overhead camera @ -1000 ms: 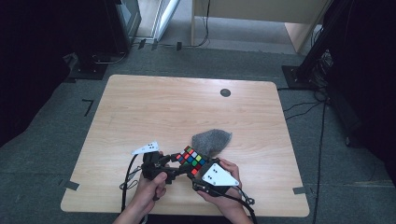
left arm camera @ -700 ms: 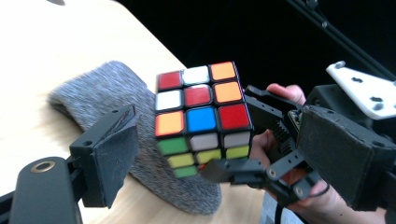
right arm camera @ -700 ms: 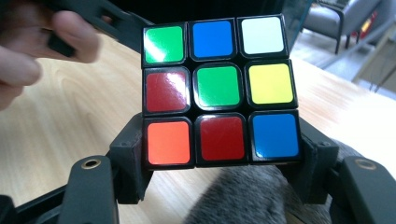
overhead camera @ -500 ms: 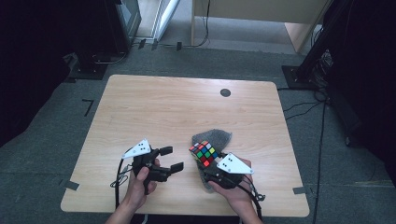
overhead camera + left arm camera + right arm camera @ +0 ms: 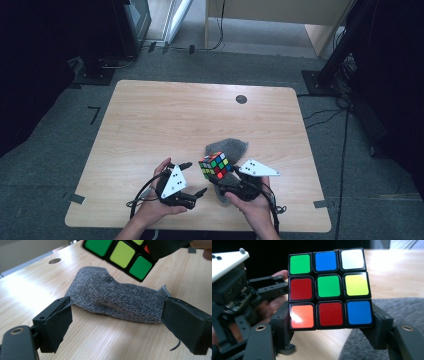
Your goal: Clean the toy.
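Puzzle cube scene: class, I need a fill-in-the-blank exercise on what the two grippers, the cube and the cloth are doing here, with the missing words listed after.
1. The puzzle cube is clamped between the jaws of the ____ gripper.
2. In the right gripper view, the centre sticker of the cube face toward the camera is ____.
3. The left gripper has its jaws ____ and holds nothing.
4. The grey cloth lies on the wooden ____.

Missing words: right; green; open; table

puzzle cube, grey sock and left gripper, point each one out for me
puzzle cube (image 5: 328,286), right gripper view, on its green centre tile
grey sock (image 5: 117,298), left gripper view, on the middle of the knit fabric
left gripper (image 5: 194,179), high view, midway between its open fingertips
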Available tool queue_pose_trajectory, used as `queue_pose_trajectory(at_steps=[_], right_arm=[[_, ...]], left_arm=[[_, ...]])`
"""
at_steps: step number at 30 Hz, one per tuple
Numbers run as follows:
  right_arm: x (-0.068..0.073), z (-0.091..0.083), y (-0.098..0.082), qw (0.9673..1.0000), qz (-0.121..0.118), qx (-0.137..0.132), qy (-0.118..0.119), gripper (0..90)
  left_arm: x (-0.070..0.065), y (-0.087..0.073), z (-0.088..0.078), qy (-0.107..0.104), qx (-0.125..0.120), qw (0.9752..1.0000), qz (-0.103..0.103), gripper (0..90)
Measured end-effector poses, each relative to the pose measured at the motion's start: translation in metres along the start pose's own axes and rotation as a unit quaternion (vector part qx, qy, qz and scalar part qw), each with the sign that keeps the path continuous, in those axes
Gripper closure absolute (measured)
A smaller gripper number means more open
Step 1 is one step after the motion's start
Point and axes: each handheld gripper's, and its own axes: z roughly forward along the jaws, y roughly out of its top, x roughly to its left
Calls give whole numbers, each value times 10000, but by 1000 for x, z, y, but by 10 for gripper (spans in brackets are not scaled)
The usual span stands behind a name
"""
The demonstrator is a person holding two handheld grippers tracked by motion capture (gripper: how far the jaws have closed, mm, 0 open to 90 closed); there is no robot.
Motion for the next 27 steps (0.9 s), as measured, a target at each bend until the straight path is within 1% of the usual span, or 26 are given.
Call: queue_pose_trajectory(at_steps=[1, 2, 4, 7, 11, 14, 16, 19, 25, 27], right_arm=[[1, 1, 0, 10000, 50, 56, 40, 341], [3, 2, 1, 9999, 96, 117, 78, 341], [6, 4, 0, 9995, 166, 215, 144, 341], [8, 7, -2, 9990, 218, 356, 183, 341], [9, 12, -5, 9970, 484, 542, 268, 341], [10, 13, -5, 9956, 601, 646, 309, 340], [10, 14, -6, 9946, 691, 714, 286, 341], [11, 15, -7, 9928, 855, 818, 193, 341], [9, 16, -9, 9884, 1215, 867, 284, 340], [6, 17, -9, 9855, 1383, 911, 370, 339]], left_arm=[[-1, -1, 0, 40, -45, 9999, 91, 102], [-2, -1, 0, 92, -56, 9999, 131, 105], [-3, -1, 0, 169, -134, 9996, 162, 116], [-3, -3, 0, 311, -158, 9991, 241, 131], [-5, -4, -1, 313, -187, 9985, 419, 158], [-8, -4, 0, 350, -218, 9978, 525, 190], [-9, -4, 0, 334, -252, 9977, 535, 235], [-10, -4, -1, 318, -307, 9976, 539, 291], [-12, -4, 0, 327, -288, 9972, 603, 313], [-12, -4, 0, 295, -261, 9974, 597, 316]])
